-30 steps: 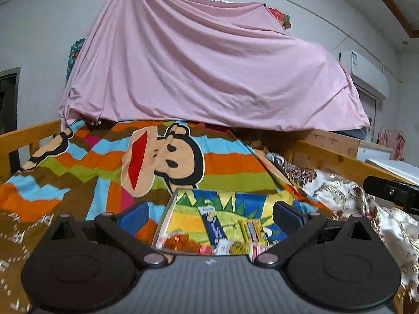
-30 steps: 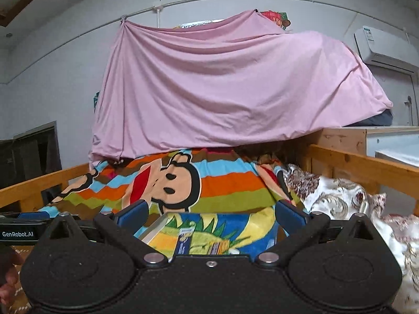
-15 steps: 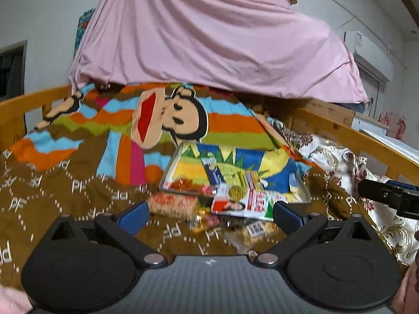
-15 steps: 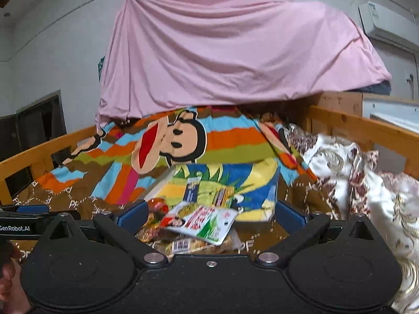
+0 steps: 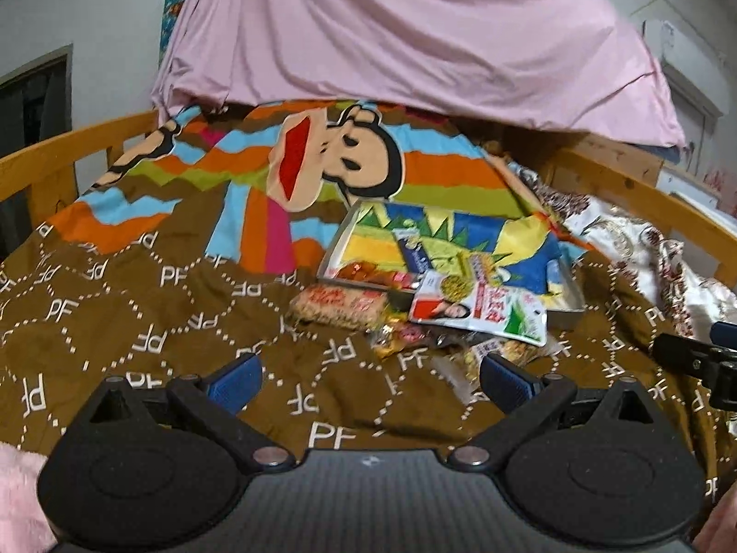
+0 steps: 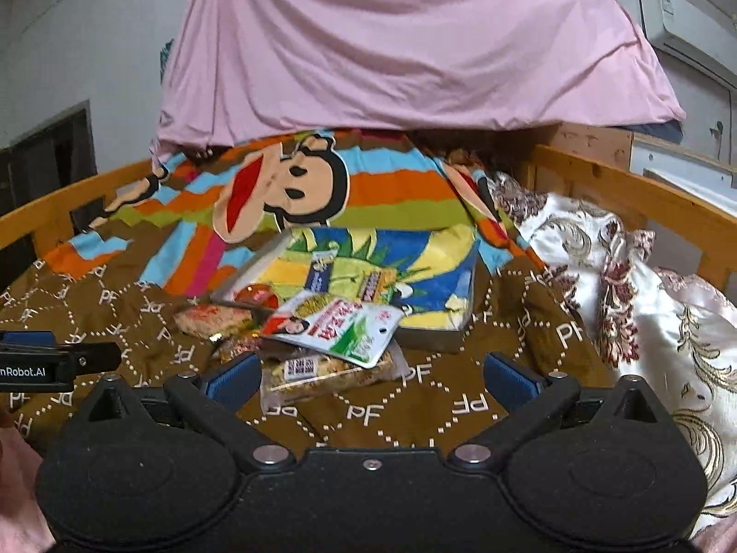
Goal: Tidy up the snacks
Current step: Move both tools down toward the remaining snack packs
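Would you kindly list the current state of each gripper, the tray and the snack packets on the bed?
Left gripper: open, empty, above the blanket.
Right gripper: open, empty.
Tray: flat on the bed, holding a few packets.
White-and-green packet: tilted, resting on the tray edge and other snacks.
Clear nut bar packet: lying on the blanket.
Orange packet: lying outside the tray.

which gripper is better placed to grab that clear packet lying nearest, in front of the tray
Probably right. The right gripper is open with the clear packet almost between its fingers. The left gripper is open over bare blanket, the packet off to its right.
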The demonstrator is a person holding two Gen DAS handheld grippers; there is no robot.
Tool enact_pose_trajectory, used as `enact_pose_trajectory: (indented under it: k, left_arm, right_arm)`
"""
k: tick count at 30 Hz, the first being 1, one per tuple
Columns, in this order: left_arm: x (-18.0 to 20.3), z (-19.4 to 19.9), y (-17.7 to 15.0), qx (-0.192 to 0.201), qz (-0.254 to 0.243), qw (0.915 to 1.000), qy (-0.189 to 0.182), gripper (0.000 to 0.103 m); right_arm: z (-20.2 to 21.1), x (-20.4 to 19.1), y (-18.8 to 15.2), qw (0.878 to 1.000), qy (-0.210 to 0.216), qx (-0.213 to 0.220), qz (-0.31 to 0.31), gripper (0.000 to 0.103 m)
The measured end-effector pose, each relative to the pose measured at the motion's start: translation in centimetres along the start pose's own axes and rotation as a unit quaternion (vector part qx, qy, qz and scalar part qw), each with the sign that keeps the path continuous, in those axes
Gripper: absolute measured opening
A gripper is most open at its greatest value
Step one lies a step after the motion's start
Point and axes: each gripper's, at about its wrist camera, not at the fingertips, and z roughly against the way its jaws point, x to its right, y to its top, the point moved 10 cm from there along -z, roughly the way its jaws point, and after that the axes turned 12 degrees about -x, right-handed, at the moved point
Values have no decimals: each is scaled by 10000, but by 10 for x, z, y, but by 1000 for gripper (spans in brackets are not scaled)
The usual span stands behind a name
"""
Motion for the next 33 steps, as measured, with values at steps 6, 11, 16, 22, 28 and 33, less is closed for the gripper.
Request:
enact_pose_trajectory:
  k: [6,11,16,22,28,33]
  left_arm:
    - [-6,-8,-4,-253,113,9996,89,103]
    - [-9,-13,-6,-414,157,9989,155,103]
    - [-9,-17,-7,-571,177,9981,161,103]
    - [-10,-38,-8,-1130,190,9934,37,103]
    - [-15,-59,-10,-1559,336,9871,-158,103]
    - [-18,-74,0,-1608,339,9862,-189,103]
  right_arm:
    - [-9,-1,-4,9998,-26,-206,30,102]
    - [-17,-4,-6,9991,-48,-410,134,102]
    - [-28,-11,-10,9975,23,-648,272,102]
    - [-49,-19,-16,9925,300,-1137,344,102]
    - [-67,-27,-12,9870,384,-1355,771,102]
    - [-80,-31,-2,9841,349,-1278,1182,102]
